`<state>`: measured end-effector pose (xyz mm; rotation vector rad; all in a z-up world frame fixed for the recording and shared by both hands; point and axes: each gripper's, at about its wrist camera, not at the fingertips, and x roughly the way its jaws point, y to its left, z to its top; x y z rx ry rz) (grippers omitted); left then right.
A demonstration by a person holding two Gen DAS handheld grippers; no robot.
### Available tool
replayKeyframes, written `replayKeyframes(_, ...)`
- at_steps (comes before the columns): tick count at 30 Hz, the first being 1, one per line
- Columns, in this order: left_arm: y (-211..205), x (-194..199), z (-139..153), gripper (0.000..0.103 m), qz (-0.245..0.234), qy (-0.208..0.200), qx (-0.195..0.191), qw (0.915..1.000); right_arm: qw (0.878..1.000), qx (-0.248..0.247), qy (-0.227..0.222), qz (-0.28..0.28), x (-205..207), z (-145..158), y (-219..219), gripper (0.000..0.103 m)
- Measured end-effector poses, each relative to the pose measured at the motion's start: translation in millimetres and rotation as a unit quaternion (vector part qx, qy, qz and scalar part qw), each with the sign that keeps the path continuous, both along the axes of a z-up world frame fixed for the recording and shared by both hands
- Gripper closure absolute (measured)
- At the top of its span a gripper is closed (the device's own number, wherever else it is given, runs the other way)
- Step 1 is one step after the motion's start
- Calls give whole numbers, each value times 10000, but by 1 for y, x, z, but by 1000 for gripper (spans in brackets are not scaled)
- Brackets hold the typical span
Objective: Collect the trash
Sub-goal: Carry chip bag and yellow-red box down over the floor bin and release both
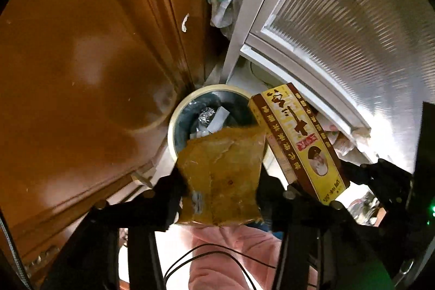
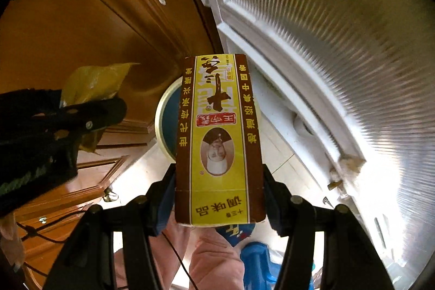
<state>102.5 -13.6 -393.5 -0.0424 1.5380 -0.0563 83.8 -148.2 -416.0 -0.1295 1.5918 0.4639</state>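
My left gripper [image 1: 220, 189] is shut on a crumpled yellow-brown wrapper [image 1: 221, 173] and holds it over a round cream-rimmed trash bin [image 1: 174, 124] lined with a dark bag and holding foil and paper scraps. My right gripper [image 2: 218, 181] is shut on a yellow and brown seasoning box [image 2: 218, 132] with Chinese print, held above the same bin [image 2: 160, 116]. The box also shows in the left wrist view [image 1: 296, 137], just right of the wrapper. The left gripper and wrapper [image 2: 89, 83] show at the left of the right wrist view.
A brown wooden cabinet door [image 1: 81, 72] stands left of the bin. A white-framed ribbed glass door [image 1: 339, 26] stands to the right. A plastic-wrapped item [image 1: 223, 2] is wedged in the corner behind the bin. Pale tiled floor [image 2: 282, 154] lies below.
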Motion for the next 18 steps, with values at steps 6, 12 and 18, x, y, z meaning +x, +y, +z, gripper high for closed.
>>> replayKeyframes(6,7,-2,-6,37,-217,-22,212,9995,9999,-49,112,-17,1,-23,15,45)
replayKeyframes(12,18,-4,-4,26,-247,-70,263,9993,9996,-218,172,-78,4,-42,24,45)
replayKeyframes(18,25,-5,1,26,-235,-130,287,9992,9997,-134,217,-23,11,-54,26,44)
